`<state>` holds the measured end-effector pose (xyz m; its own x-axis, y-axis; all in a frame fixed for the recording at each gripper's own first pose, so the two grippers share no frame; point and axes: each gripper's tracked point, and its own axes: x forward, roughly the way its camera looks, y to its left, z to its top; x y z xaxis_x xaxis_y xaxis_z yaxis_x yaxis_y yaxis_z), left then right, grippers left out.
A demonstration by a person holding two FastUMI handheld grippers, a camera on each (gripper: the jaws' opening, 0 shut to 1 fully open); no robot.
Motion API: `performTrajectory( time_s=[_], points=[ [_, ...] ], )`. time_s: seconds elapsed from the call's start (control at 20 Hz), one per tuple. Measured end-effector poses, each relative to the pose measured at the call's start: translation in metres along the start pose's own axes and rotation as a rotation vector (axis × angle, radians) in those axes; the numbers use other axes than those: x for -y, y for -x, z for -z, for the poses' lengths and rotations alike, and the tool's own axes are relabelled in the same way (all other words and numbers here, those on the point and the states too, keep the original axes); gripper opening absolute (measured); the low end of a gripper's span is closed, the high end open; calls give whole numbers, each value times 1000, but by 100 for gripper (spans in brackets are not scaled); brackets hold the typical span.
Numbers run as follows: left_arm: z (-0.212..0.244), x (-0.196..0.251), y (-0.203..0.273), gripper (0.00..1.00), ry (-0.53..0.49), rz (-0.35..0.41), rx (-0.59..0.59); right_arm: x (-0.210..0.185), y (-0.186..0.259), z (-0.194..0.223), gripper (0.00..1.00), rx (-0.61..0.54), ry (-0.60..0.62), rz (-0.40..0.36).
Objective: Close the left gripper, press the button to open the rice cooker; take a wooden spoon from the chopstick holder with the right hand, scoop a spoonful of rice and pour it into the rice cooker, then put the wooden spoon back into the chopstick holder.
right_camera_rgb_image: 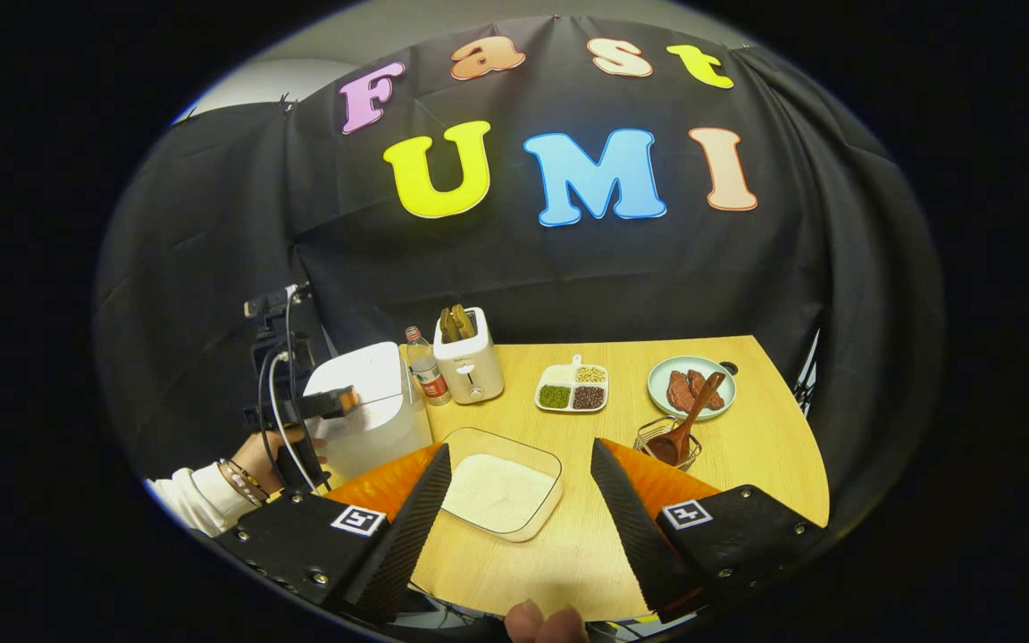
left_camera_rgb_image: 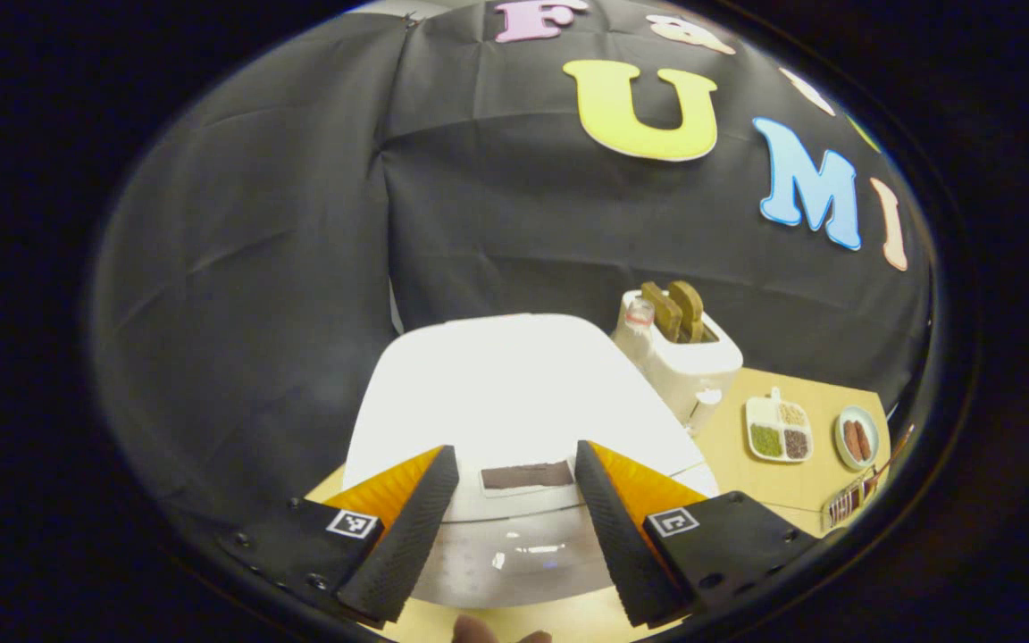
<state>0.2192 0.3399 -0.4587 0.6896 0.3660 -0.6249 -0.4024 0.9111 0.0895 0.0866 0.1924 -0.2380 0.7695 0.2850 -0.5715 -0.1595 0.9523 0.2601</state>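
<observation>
The white rice cooker (left_camera_rgb_image: 514,393) stands with its lid down right in front of my left gripper (left_camera_rgb_image: 514,500), which is open just above the dark panel (left_camera_rgb_image: 528,474) on the cooker's front. In the right gripper view the rice cooker (right_camera_rgb_image: 367,411) is at the table's left, with the left gripper (right_camera_rgb_image: 336,402) and a hand against it. My right gripper (right_camera_rgb_image: 519,500) is open and empty above the near table edge. Ahead of it lies a clear glass dish of rice (right_camera_rgb_image: 501,493). The wooden spoon (right_camera_rgb_image: 686,429) stands in the wire chopstick holder (right_camera_rgb_image: 668,444) to the right.
A white toaster (right_camera_rgb_image: 470,362) with bread slices and a small bottle (right_camera_rgb_image: 426,368) stand behind the cooker. A divided dish of beans (right_camera_rgb_image: 573,389) and a plate of meat (right_camera_rgb_image: 691,386) sit at the back of the wooden table (right_camera_rgb_image: 747,464).
</observation>
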Motion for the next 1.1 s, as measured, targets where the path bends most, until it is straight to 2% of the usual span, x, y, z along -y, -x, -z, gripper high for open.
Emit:
performTrajectory(
  time_s=[0.05,0.1,0.2,0.35,0.45,0.6,0.85,1.0,1.1],
  points=[
    [2,1,-4,96,8,9,8,1,2,1,96,-1,2,2],
    [9,1,-2,92,9,12,-19,2,5,2,96,5,2,4],
    [5,1,-2,97,18,8,-4,2,6,4,96,4,-2,-1],
    [6,1,1,98,5,11,-2,9,16,0,96,17,10,5],
    [-15,6,21,98,5,26,71,21,18,-8,96,48,31,23],
    [-51,24,93,96,-8,81,157,38,28,-27,96,95,52,37],
    [-105,80,237,96,108,247,256,92,72,-92,96,229,70,97],
    [-148,122,336,94,137,338,370,128,111,-139,96,336,108,139],
    [-166,139,396,94,119,347,415,138,137,-168,96,399,139,141]
  ],
)
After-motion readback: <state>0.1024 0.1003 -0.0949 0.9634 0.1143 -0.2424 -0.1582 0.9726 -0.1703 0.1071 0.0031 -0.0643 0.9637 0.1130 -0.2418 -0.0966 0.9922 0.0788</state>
